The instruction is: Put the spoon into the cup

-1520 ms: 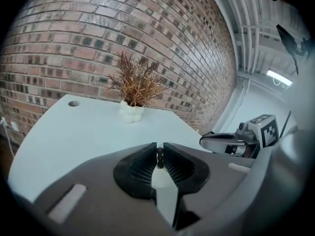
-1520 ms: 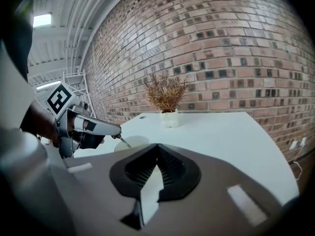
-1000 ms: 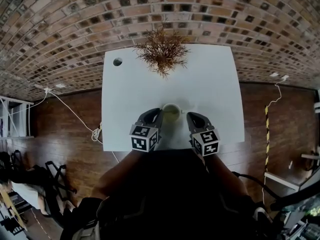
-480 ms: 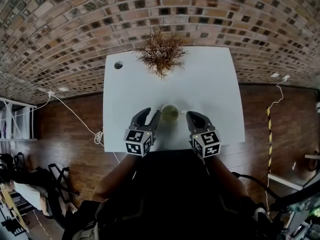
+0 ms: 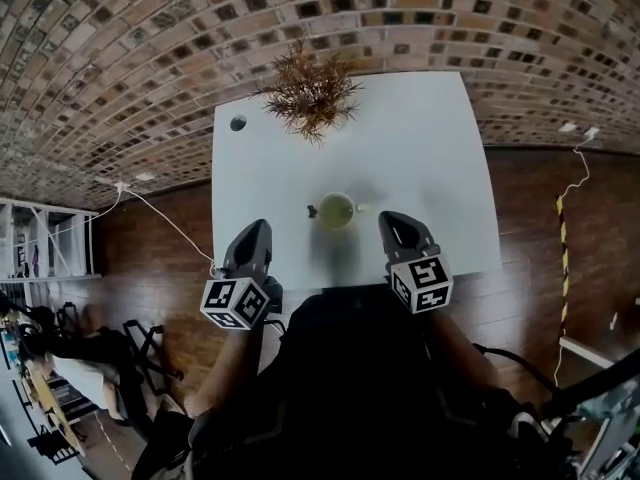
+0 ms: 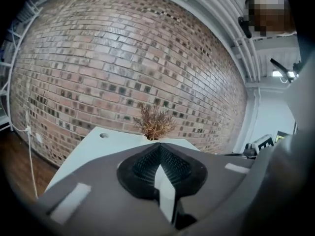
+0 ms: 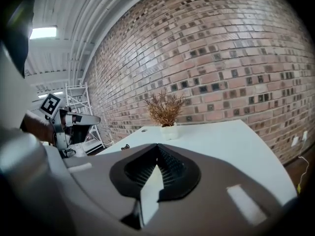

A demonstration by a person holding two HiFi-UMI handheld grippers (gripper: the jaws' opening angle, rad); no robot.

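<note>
I backed left gripper (image 5: pixel 256 232) off cup (image 5: pixel 337 211), jaws just closed empty; right gripper (image 5: pixel 393 222) shut, empty. Spoon (image 5: pixel 313 211) looked in.

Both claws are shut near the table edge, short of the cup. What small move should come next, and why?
Probably just rest both grippers; little seems left. The left gripper and right gripper are shut and empty, and the cup stands upright on the table with what looks like the spoon handle poking over its rim.
</note>
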